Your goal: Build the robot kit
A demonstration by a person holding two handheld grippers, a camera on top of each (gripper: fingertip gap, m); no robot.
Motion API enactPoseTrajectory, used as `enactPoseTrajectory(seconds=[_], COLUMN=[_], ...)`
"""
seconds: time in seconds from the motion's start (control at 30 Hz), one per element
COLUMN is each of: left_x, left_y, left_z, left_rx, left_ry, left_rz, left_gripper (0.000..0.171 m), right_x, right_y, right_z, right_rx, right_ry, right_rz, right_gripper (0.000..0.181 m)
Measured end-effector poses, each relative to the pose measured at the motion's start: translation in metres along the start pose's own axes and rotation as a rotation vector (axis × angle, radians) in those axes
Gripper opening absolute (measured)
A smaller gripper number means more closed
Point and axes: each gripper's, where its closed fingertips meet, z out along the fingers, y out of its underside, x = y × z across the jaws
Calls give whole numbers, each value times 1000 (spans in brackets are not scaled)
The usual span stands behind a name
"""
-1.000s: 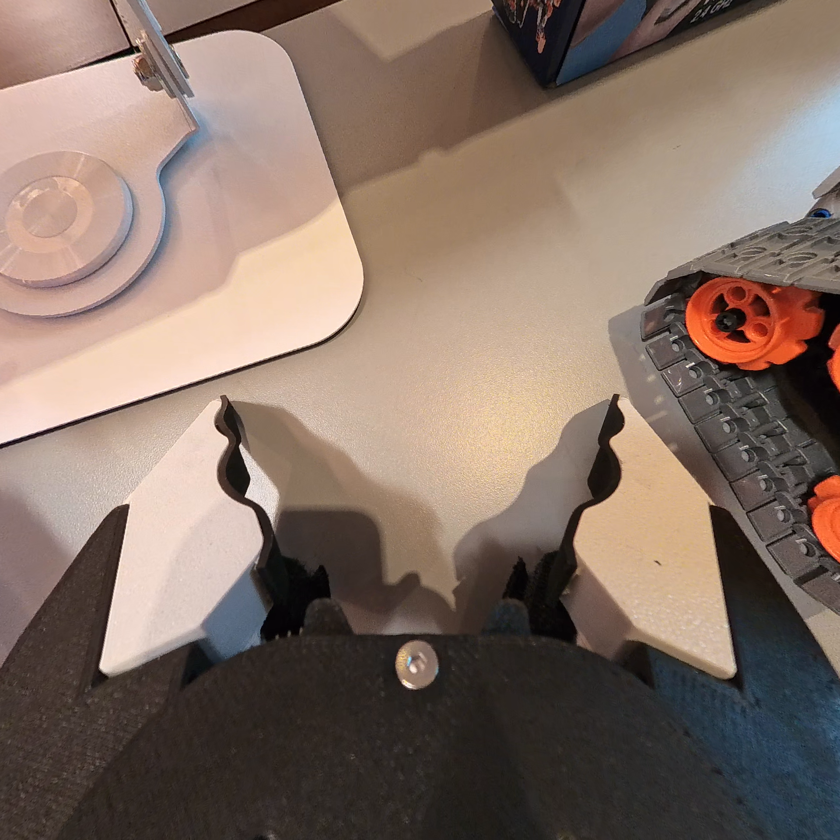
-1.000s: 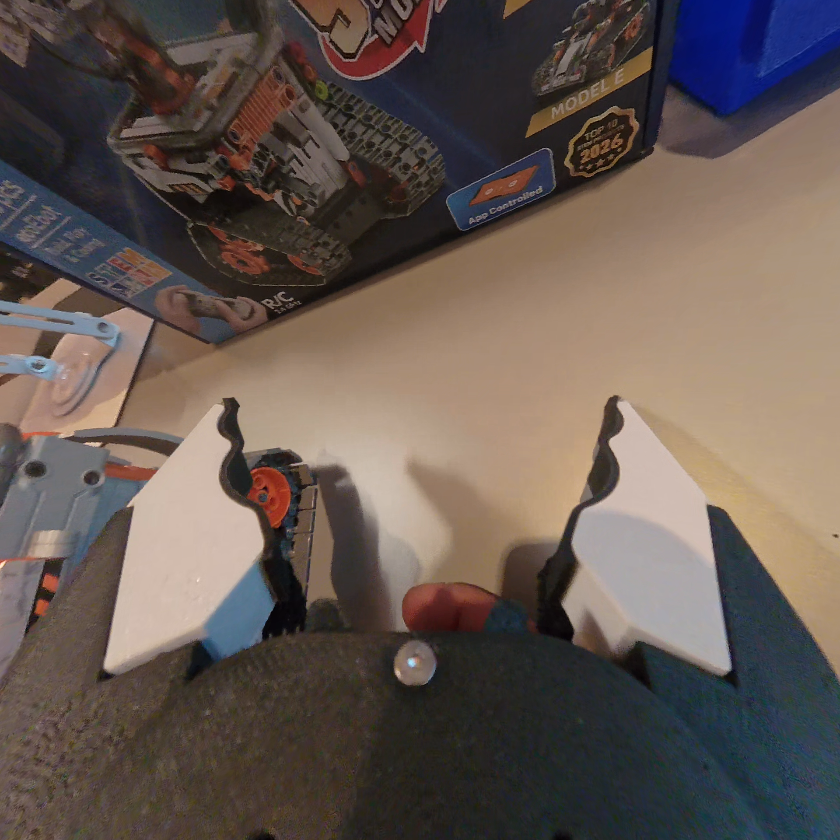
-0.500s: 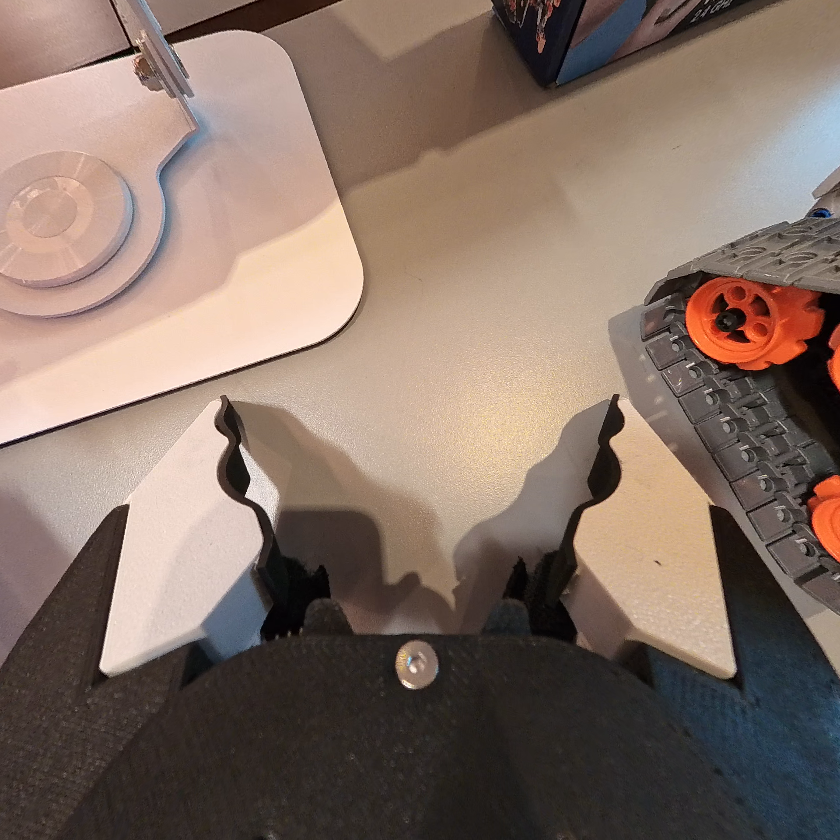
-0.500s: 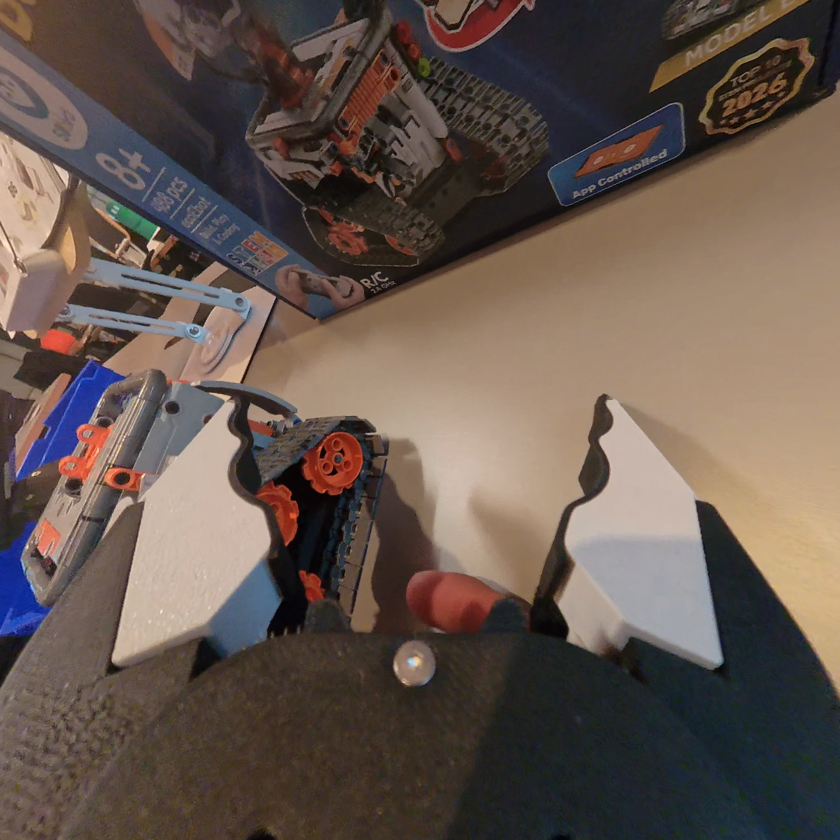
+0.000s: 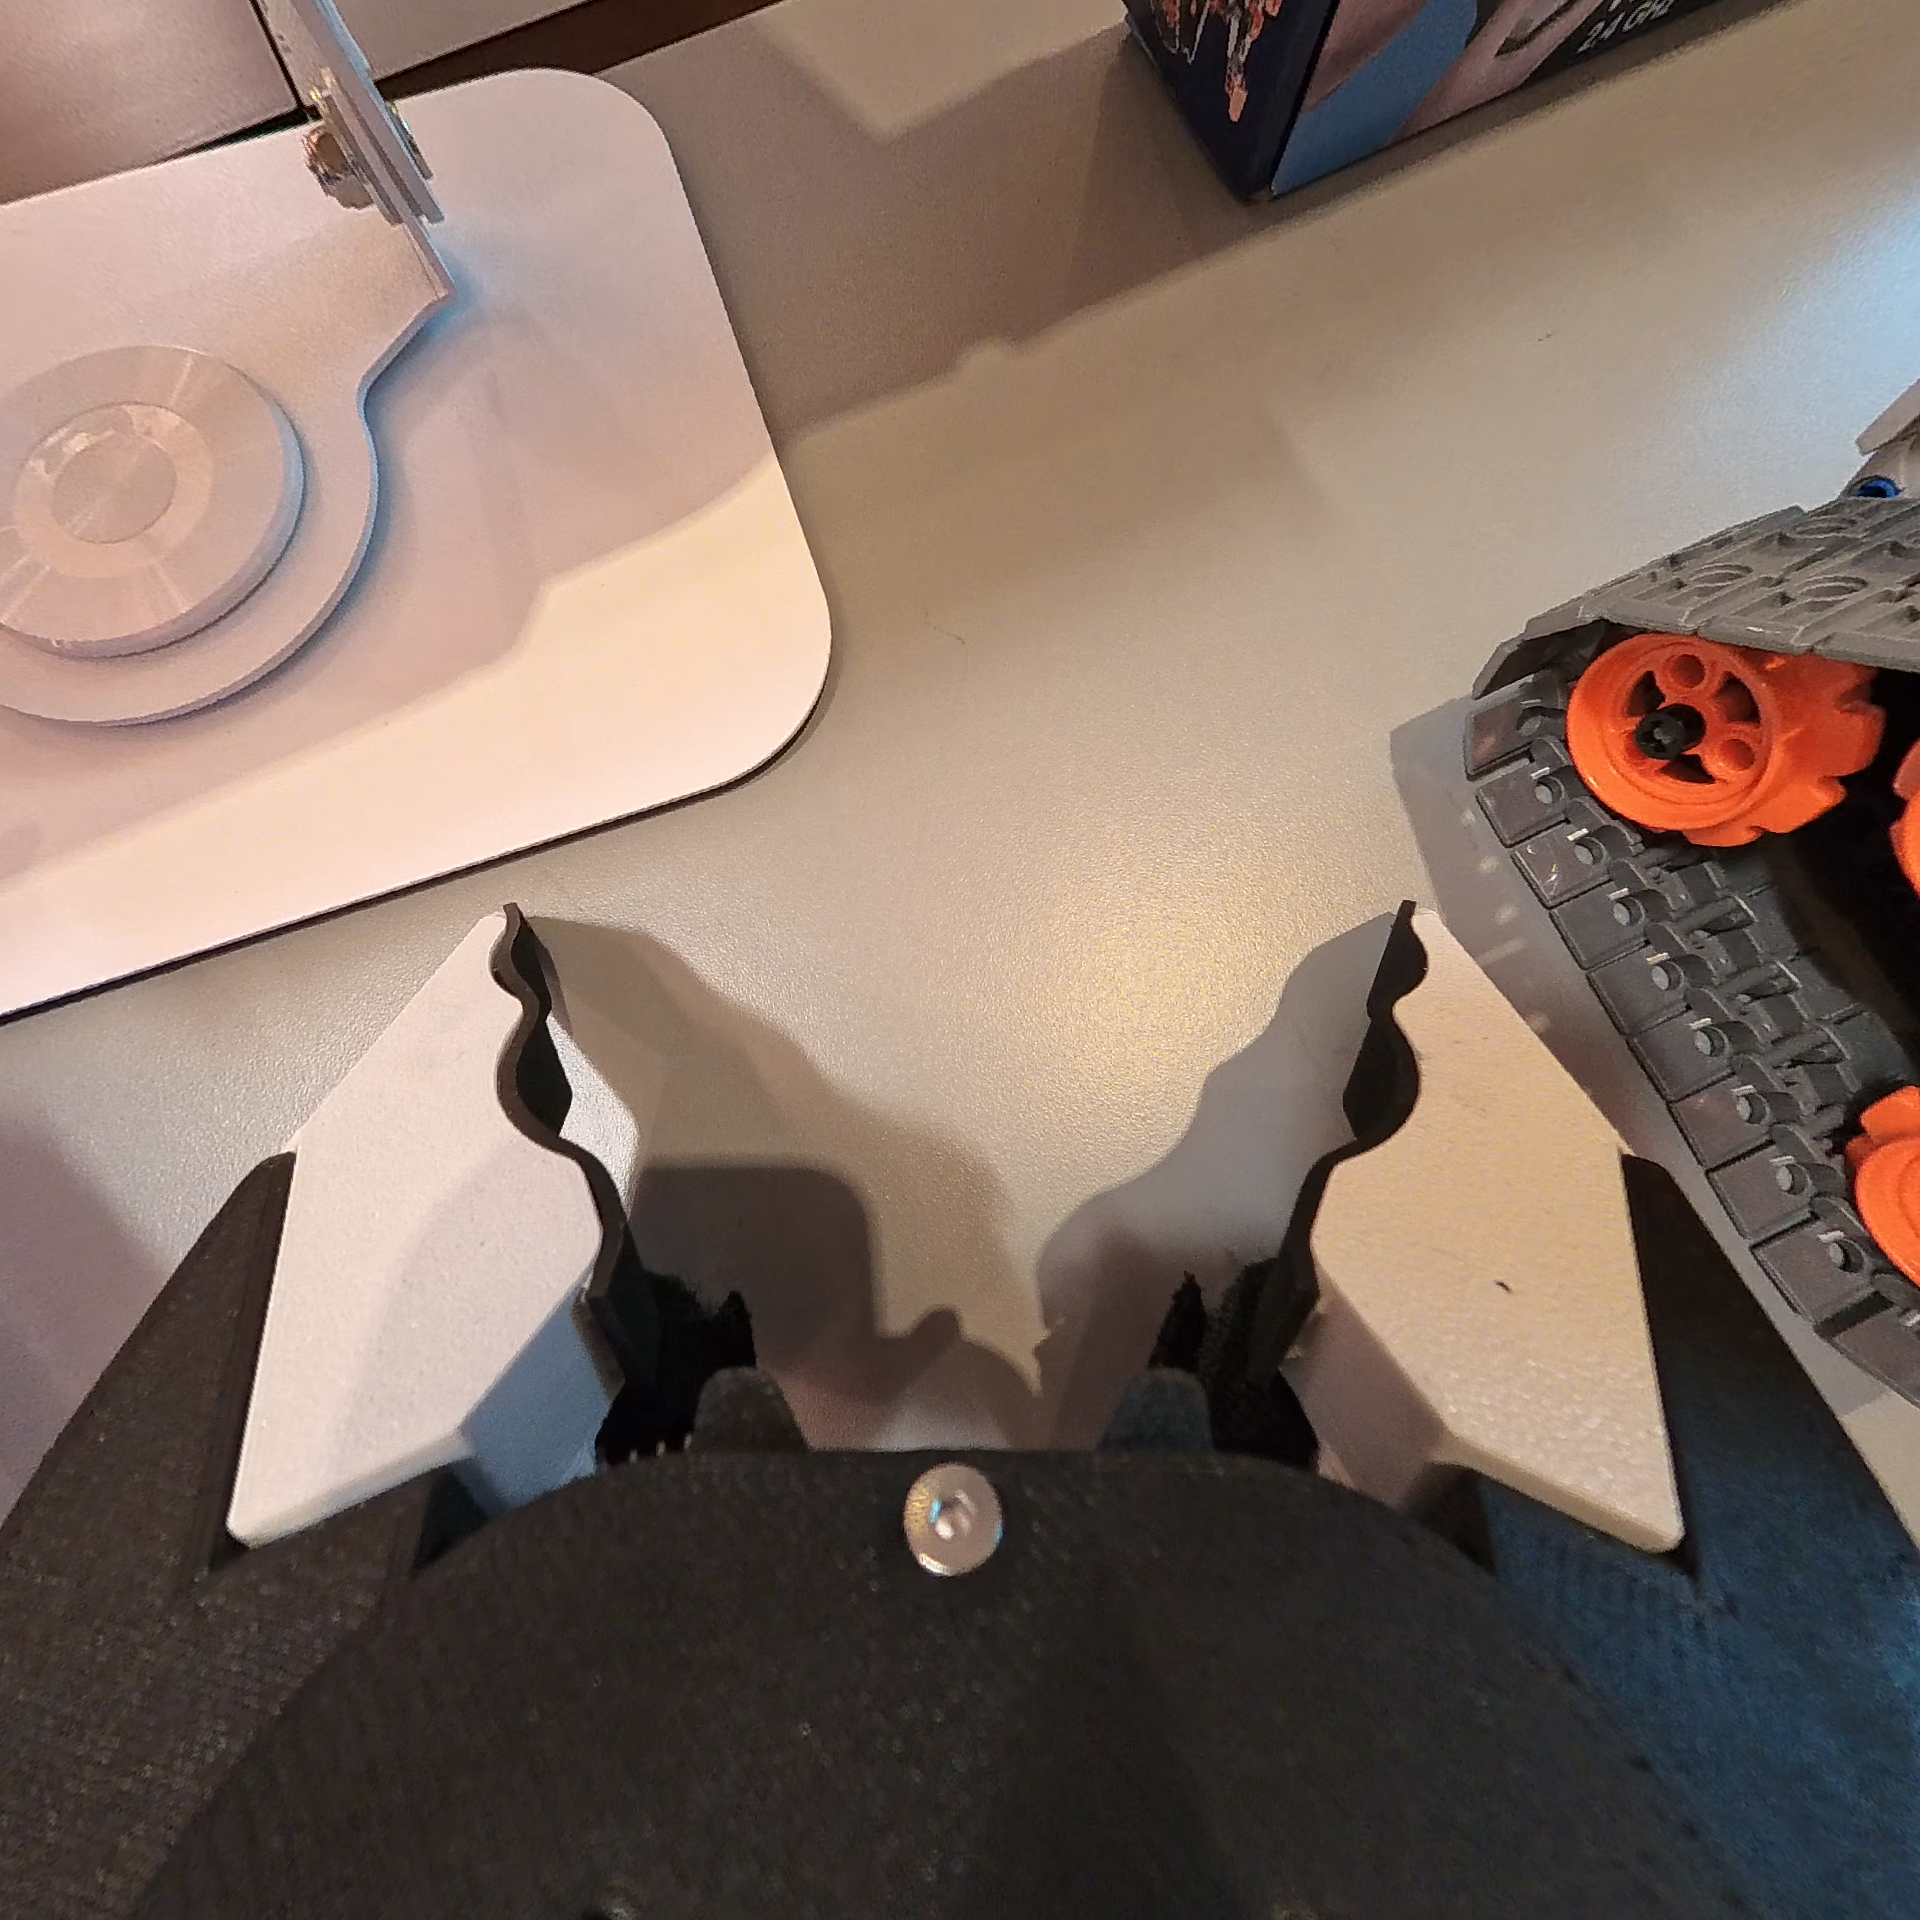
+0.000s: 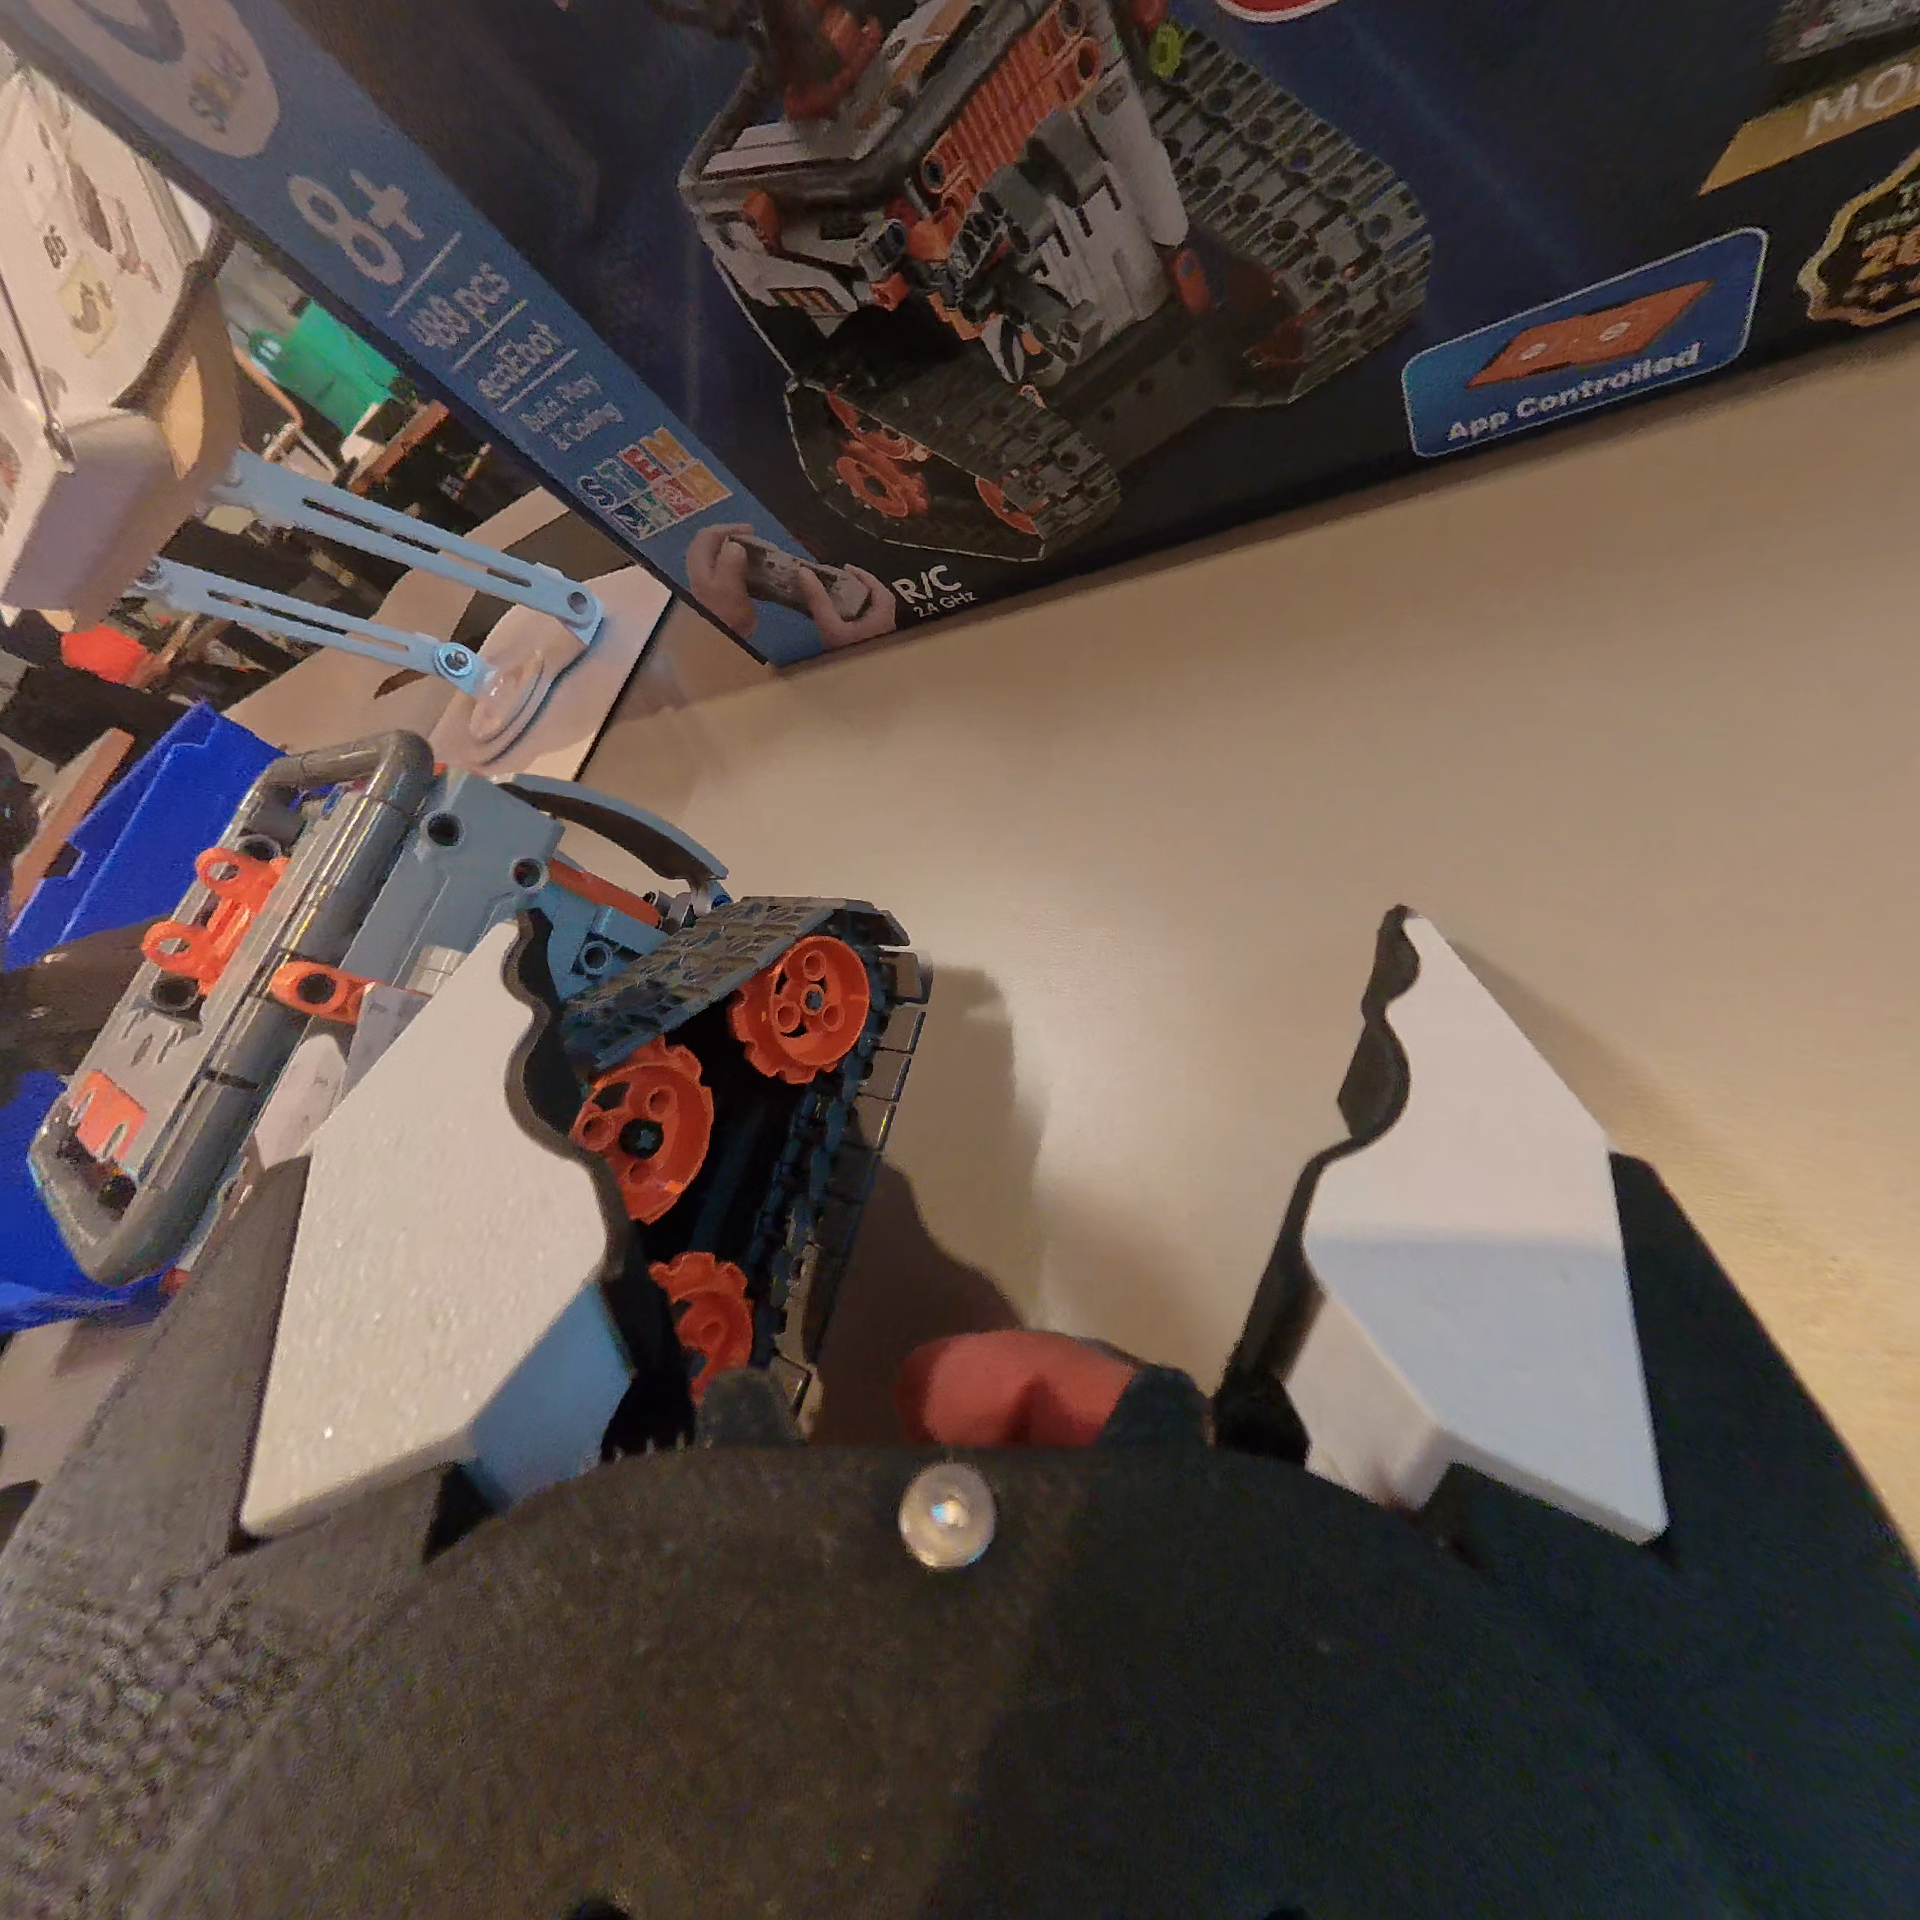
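- The dark blue cardboard toy box (image 6: 1039, 260) stands beyond the tracked toy, cut off by the frame's top edge.
- The white flat stand base with a round metal disc (image 5: 582, 520) lies well left of the toy, partly out of frame.
- The grey brick-built tracked toy vehicle with orange wheels (image 6: 769, 1049) sits on the pale bench (image 5: 1091, 675); its lower part is hidden behind the gripper finger.
- The right gripper (image 6: 956, 1049), jaws wide apart and empty, has its left finger overlapping the toy's track.
- The left gripper (image 5: 961, 1029), also spread and empty, hovers just left of the toy.

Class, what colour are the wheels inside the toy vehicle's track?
Orange wheels, ringed by a grey track; the left wrist view shows them best.
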Motion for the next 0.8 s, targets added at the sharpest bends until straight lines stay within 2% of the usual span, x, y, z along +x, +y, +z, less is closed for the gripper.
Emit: enactPoseTrajectory(seconds=[0.2,0.27,0.5,0.57,0.67,0.8], left_x=[0,0,0,0,0,0], left_y=[0,0,0,0,0,0], left_z=[0,0,0,0,0,0], left_rx=[0,0,0,0,0,0], left_ry=[0,0,0,0,0,0], left_rz=[0,0,0,0,0,0], left_gripper=[150,150,150,150,150,150], right_x=[-5,-11,-26,-33,-45,-66], right_y=[-12,-16,-30,-28,-28,-53], right_z=[-13,-21,-54,-60,-67,-106], right_rx=[147,203,411,432,438,614], right_ry=[26,-4,-87,-109,-91,-76], right_rz=[-68,-81,-104,-128,-241,-357], right_gripper=[141,149,155,155,154,144])
